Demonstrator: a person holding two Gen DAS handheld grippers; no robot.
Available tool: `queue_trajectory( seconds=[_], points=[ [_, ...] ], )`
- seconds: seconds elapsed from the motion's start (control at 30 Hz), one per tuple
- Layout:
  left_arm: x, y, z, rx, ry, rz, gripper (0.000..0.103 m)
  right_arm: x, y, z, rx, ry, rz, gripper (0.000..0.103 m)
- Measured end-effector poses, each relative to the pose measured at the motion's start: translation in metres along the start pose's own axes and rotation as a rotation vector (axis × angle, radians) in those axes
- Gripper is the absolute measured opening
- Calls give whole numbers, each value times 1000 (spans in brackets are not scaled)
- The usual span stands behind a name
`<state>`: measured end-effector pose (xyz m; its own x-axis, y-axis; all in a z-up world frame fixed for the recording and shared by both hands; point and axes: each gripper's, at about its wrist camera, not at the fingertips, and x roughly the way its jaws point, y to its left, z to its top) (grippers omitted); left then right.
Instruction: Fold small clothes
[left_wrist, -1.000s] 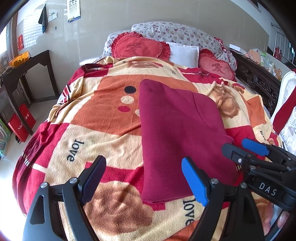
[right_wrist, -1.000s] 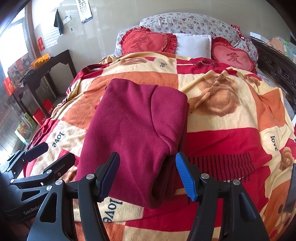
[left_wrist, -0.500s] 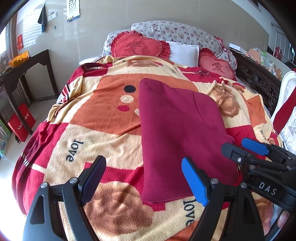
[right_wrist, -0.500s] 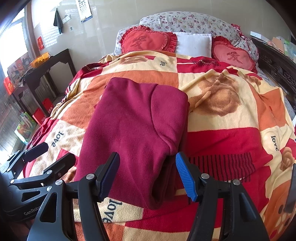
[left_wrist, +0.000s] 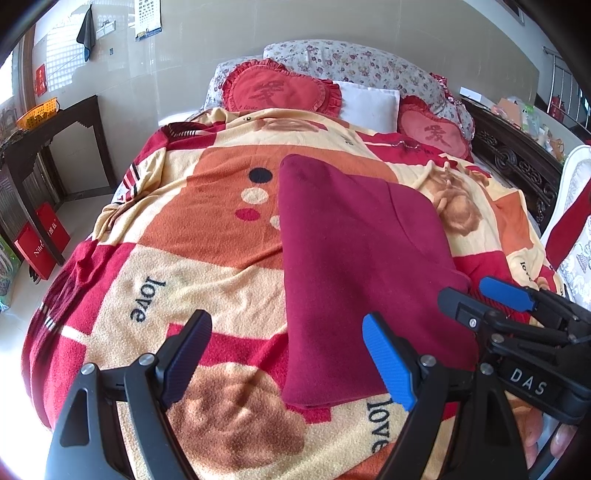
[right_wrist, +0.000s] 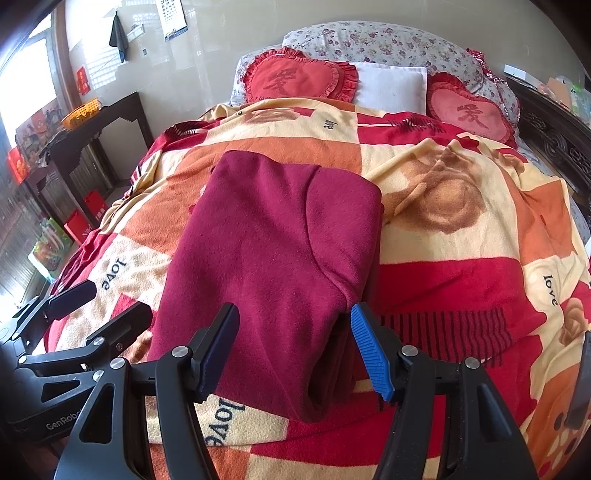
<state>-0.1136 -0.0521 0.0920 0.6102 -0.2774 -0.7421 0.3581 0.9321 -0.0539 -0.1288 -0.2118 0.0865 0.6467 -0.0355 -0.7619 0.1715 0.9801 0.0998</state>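
on the blanket (left_wrist: 177, 266), folded garment (left_wrist: 354, 258) unmoved; both jaws still wide.

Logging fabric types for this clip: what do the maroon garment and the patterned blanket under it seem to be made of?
The maroon garment looks like soft fleece or brushed knit: matte, finely napped, with thick rounded fold edges. The blanket looks like plush pile, probably synthetic: fuzzy and speckled in its printed colours. The exact fibre of either cannot be told.

Folded garment (left_wrist: 354, 258) lies on blanket (left_wrist: 207, 236), pillows (left_wrist: 280, 90) behind.
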Motion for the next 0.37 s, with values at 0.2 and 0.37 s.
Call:
queue_trajectory(
  seconds=[0.2, 0.37],
  points=[
    [6, 3, -2, -12, 10, -4, 87, 2, -1, 0, 3, 3, 1, 44],
    [12, 8, 1, -21, 26, -22, 87, 8, -6, -1, 10, 13, 2, 44]
  ],
)
